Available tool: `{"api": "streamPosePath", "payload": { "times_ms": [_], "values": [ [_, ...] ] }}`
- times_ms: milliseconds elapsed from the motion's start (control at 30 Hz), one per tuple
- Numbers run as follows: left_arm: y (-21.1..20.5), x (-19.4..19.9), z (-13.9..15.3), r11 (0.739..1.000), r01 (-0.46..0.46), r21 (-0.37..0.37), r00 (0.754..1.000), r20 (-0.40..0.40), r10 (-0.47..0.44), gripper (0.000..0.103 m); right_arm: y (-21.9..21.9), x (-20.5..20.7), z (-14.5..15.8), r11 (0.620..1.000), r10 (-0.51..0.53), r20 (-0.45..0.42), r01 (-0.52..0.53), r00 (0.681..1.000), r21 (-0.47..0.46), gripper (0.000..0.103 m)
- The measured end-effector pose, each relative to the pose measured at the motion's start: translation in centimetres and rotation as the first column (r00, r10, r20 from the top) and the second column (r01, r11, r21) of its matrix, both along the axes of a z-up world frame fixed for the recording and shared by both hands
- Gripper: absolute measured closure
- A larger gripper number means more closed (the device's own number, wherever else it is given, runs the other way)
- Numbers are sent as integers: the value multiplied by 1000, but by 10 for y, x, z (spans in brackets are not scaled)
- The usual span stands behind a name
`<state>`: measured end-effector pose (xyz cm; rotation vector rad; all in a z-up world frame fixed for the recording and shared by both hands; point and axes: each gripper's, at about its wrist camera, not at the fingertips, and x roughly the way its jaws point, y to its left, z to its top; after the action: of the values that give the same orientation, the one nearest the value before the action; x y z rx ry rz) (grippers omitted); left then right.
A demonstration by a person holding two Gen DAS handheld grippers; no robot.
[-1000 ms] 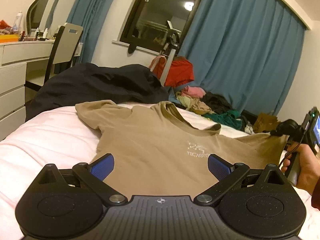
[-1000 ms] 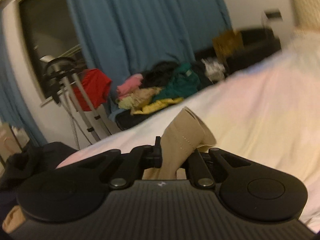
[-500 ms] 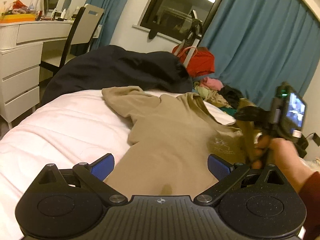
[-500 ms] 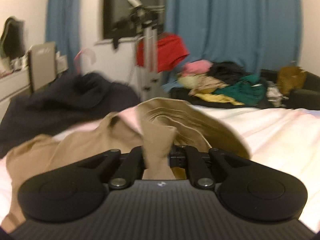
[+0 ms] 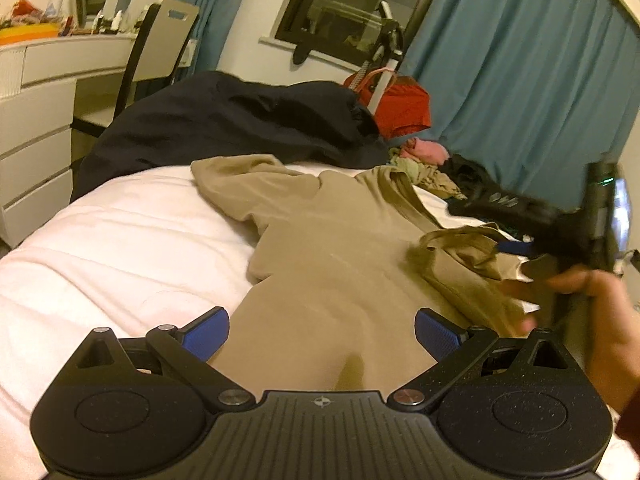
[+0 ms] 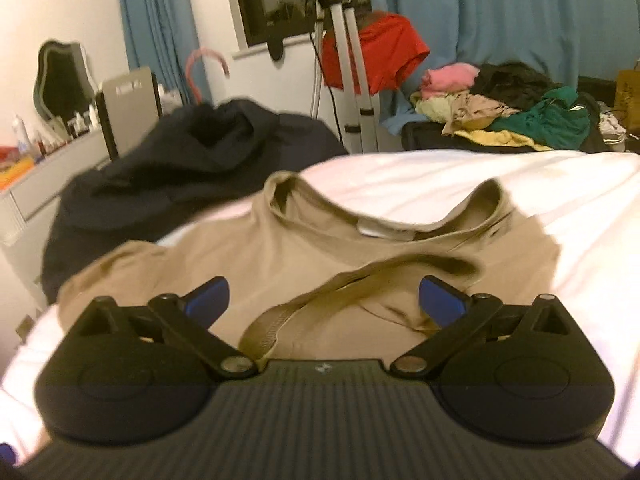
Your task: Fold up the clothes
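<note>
The tan T-shirt [image 6: 304, 252] is lying on the white bed [image 5: 120, 248], collar toward the far edge, and its right sleeve [image 6: 360, 292] is now resting folded inward over the chest instead of sticking out to the side. I am doing that on purpose: bringing each sleeve in first is giving me a straight-sided shape to fold down later.

My right gripper [image 6: 324, 300] is hanging just above that folded sleeve. Its jaws have just been opening and are now standing wide, with the sleeve's hem lying loose between them and no pad pressing on it, so the cloth is staying where I laid it. In the left wrist view the same gripper [image 5: 516, 246] is showing beside the bunched sleeve, carried by my right hand [image 5: 600, 320].

My left gripper [image 5: 320, 336] is also standing wide and holding nothing, hovering low over the shirt's lower body, I judge so that it is ready to pin the fabric or go for the other side. The left sleeve [image 5: 228, 188] is still spread out toward the dark jacket [image 5: 240, 120] heaped at the bed's far end, and it looks like my next target.

Beyond the bed, a pile of clothes [image 6: 500, 112] is waiting in front of the blue curtain [image 6: 520, 12].
</note>
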<state>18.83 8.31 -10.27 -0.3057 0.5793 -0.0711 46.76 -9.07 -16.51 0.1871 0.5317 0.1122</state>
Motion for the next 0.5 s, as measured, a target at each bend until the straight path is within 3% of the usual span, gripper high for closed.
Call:
{"api": "streamPosePath", "payload": {
  "times_ms": [133,367,500],
  "values": [
    [-7,-9,6,1000,14,24,1000,27,-14,3,-6,-55,32,999,1,62,-3,998,34,0],
    [-23,-40,22,993,114,25,992,53,-115,6,-31,-223,67,984,-60,219,21,974,179,0],
    [-40,-65,26,977,210,33,976,50,-212,10,-37,-304,66,989,-105,279,71,955,131,0]
  ]
}}
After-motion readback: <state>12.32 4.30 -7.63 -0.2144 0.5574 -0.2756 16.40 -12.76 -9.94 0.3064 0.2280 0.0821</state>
